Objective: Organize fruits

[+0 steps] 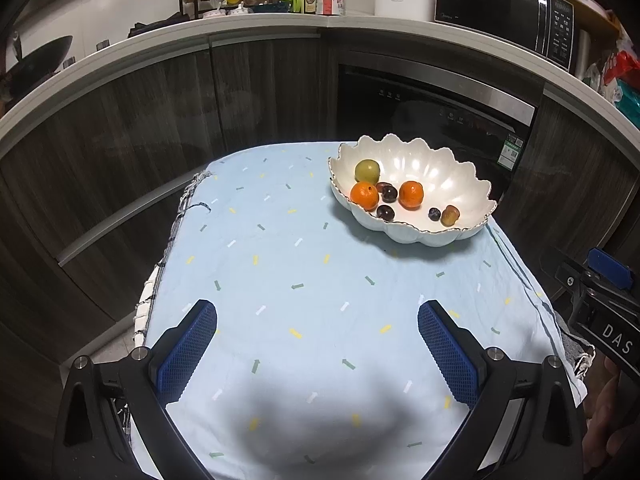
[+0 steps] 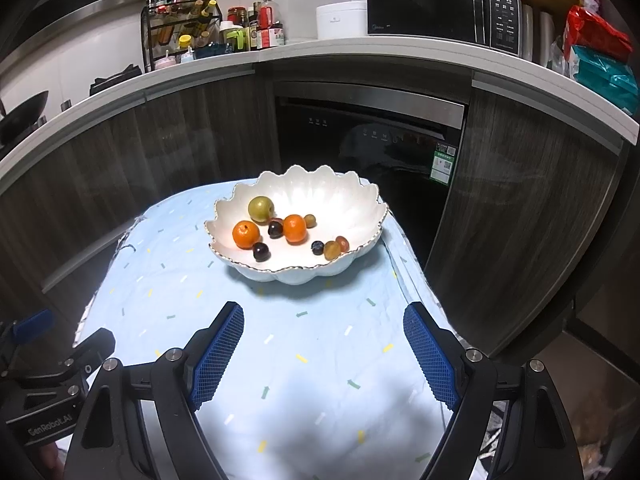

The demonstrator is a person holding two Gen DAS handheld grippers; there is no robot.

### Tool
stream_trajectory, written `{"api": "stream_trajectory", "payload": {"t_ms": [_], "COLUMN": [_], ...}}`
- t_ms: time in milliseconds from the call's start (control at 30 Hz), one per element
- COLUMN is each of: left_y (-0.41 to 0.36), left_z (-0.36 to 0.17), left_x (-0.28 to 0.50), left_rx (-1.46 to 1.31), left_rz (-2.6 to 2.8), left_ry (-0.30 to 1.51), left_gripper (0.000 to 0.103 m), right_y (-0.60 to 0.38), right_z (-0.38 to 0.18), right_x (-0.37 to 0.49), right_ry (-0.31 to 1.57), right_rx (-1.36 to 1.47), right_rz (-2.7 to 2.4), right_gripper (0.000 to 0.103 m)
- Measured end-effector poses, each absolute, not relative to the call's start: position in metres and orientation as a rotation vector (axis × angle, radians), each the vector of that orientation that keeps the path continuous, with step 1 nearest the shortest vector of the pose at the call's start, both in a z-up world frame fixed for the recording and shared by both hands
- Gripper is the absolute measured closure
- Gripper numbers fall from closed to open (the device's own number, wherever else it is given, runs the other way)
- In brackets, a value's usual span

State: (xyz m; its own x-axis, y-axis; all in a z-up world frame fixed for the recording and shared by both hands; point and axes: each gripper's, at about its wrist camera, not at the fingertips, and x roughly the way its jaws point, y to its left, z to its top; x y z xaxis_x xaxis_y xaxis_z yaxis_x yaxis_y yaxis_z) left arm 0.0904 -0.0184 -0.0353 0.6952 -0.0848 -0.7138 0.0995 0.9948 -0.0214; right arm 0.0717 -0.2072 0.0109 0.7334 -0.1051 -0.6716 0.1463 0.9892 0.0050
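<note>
A white scalloped bowl (image 1: 448, 184) (image 2: 320, 196) stands at the far right of the table. In it lie a green fruit (image 1: 367, 171) (image 2: 261, 209), two oranges (image 1: 364, 195) (image 2: 245, 234) and several small dark and amber fruits (image 2: 331, 250). My left gripper (image 1: 316, 316) is open over the blue cloth, well short of the bowl, nothing between its fingers. My right gripper (image 2: 323, 316) is open too, just in front of the bowl and empty. The right gripper's body (image 1: 600, 304) shows at the left wrist view's right edge.
The table wears a light blue patterned cloth (image 1: 280, 260) (image 2: 180, 280). Behind it run dark cabinets and a built-in appliance (image 2: 368, 136). The counter above carries bottles (image 2: 264, 24), a white pot and a microwave (image 2: 440, 4). The left gripper's body (image 2: 48, 380) shows at lower left.
</note>
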Motion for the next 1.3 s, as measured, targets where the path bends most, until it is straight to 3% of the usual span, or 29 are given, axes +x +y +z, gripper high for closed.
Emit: {"api": "stream_trajectory", "payload": {"t_ms": [1300], "left_y": [-0.015], "left_z": [-0.02], "left_x": [0.083], "left_rx": [0.021], "left_rz": [-0.103], "left_ry": [0.73], "left_gripper": [0.0], "right_y": [-0.206], "right_z": [0.022], "right_x": [0.065], "right_ry": [0.685], "right_rx": [0.067], "right_rz": [-0.152], "right_gripper": [0.02]}}
